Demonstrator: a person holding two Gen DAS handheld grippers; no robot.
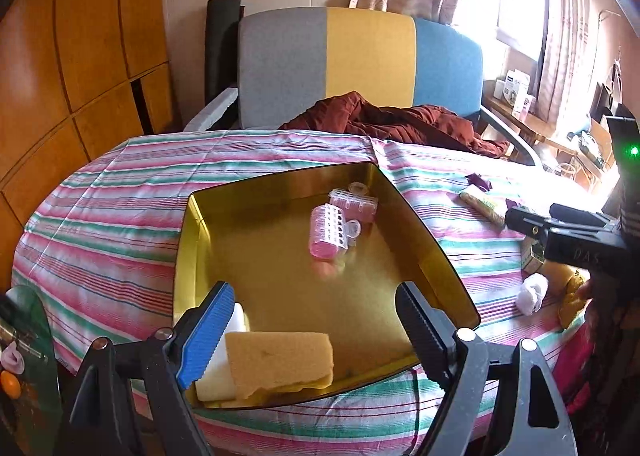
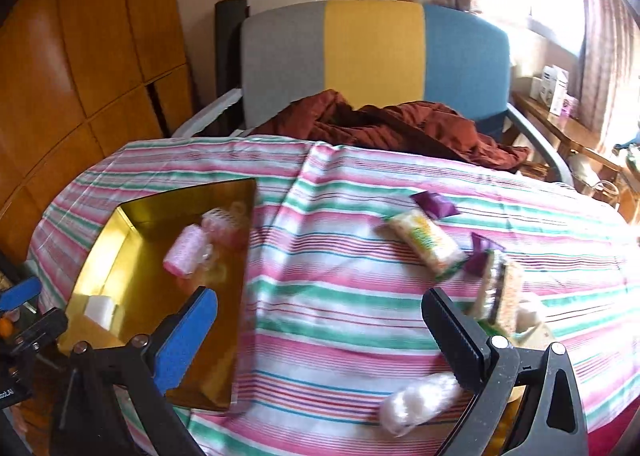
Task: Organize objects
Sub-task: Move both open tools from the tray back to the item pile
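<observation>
A gold metal tray (image 1: 192,256) lies on the striped tablecloth (image 1: 100,216). Inside it are two pink hair rollers (image 1: 328,234), a yellow sponge (image 1: 280,360) and a white block (image 1: 216,378) in the near corner. My left gripper (image 1: 314,288) hangs open over the tray's near end, just above the sponge, holding nothing. Over the cloth right of the tray (image 2: 120,212), my right gripper (image 2: 318,293) is open and empty. Ahead of it lie a snack packet (image 2: 428,244), two purple wrappers (image 2: 434,204), a scrub sponge (image 2: 500,292) and a white plastic-wrapped bundle (image 2: 420,400).
A chair (image 1: 360,56) with a grey, yellow and blue back stands behind the table, with a rust-brown cloth (image 1: 384,118) heaped on its seat. Wooden cupboards (image 1: 80,56) fill the left. A low side table (image 2: 560,132) with boxes sits by the bright window.
</observation>
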